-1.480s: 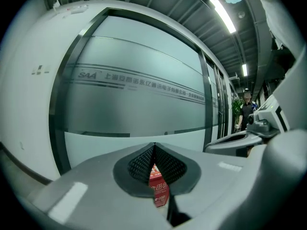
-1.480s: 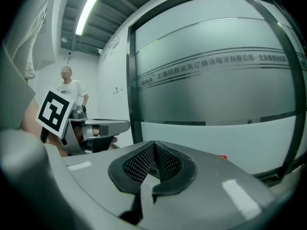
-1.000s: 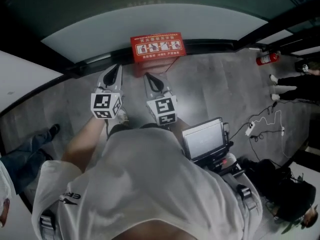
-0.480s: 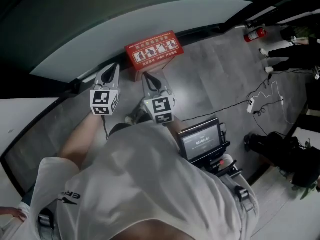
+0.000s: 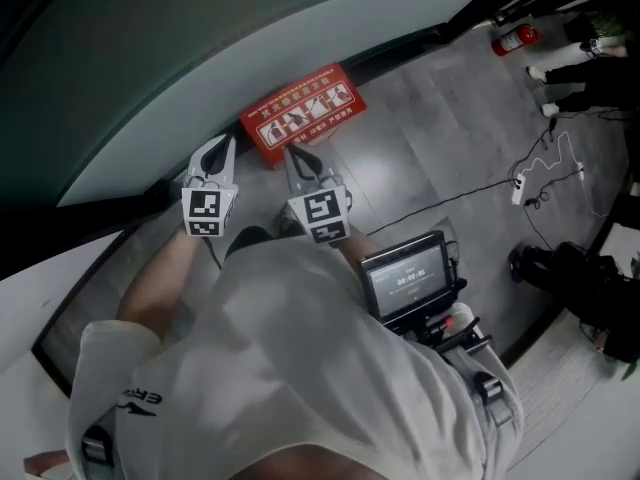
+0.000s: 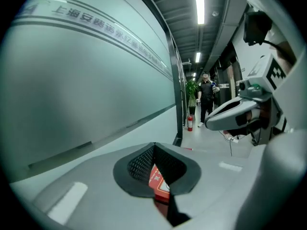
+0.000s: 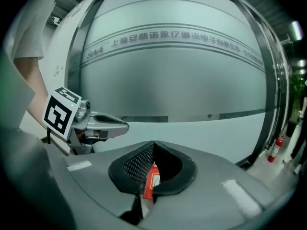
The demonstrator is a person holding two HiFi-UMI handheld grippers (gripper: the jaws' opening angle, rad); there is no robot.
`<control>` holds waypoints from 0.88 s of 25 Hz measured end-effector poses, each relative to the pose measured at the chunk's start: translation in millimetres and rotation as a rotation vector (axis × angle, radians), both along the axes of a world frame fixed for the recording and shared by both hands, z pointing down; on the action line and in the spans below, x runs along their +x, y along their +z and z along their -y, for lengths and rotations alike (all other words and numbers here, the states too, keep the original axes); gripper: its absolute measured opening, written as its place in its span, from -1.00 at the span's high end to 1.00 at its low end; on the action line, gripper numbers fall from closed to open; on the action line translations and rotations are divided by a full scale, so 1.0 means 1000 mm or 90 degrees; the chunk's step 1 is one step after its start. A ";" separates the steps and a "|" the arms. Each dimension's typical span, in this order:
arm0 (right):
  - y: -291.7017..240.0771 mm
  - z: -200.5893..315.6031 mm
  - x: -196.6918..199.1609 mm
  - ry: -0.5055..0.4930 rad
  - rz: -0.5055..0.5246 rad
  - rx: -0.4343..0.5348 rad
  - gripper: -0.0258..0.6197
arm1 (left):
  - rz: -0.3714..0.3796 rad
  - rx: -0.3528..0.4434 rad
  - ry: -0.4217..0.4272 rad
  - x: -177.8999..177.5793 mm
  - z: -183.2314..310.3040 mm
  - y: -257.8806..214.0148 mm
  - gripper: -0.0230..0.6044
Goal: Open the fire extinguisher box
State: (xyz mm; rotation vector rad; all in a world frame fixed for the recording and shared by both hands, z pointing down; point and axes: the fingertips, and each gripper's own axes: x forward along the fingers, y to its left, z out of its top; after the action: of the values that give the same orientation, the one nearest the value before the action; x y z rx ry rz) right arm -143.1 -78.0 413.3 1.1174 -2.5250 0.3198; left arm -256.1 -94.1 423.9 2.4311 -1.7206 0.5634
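Observation:
The fire extinguisher box [image 5: 300, 113] is a red, flat-topped case with white pictograms, standing on the grey floor against the frosted glass wall. Both grippers are held side by side just short of its near edge, pointing at it. My left gripper [image 5: 224, 145] is shut and empty, aimed at the floor beside the box's left end. My right gripper [image 5: 292, 152] is also shut and empty, its tip close to the box's front. In the left gripper view the red box [image 6: 157, 180] shows through the gap behind the closed tips [image 6: 153, 145]; the right gripper view shows the same box [image 7: 150, 181].
The curved frosted glass wall [image 5: 190, 88] runs behind the box. A loose red fire extinguisher [image 5: 512, 38] stands farther along the corridor, near people's feet. Cables and a plug strip [image 5: 528, 186] lie on the floor at right. A screen device [image 5: 407, 279] hangs at my waist.
Both grippers have come forward and lower toward the red box, which now lies nearer their tips and tilted in the head view. Their jaws stayed shut.

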 end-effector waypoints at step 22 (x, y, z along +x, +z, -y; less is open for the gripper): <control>0.158 0.026 -0.016 -0.016 -0.088 -0.132 0.88 | 0.210 -0.116 0.232 0.014 0.021 0.190 0.92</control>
State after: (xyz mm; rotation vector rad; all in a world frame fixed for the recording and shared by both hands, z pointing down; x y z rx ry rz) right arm -159.3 -103.7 571.1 0.9918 -2.3229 0.4694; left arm -241.8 -115.0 614.4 2.6410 -1.2428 1.1644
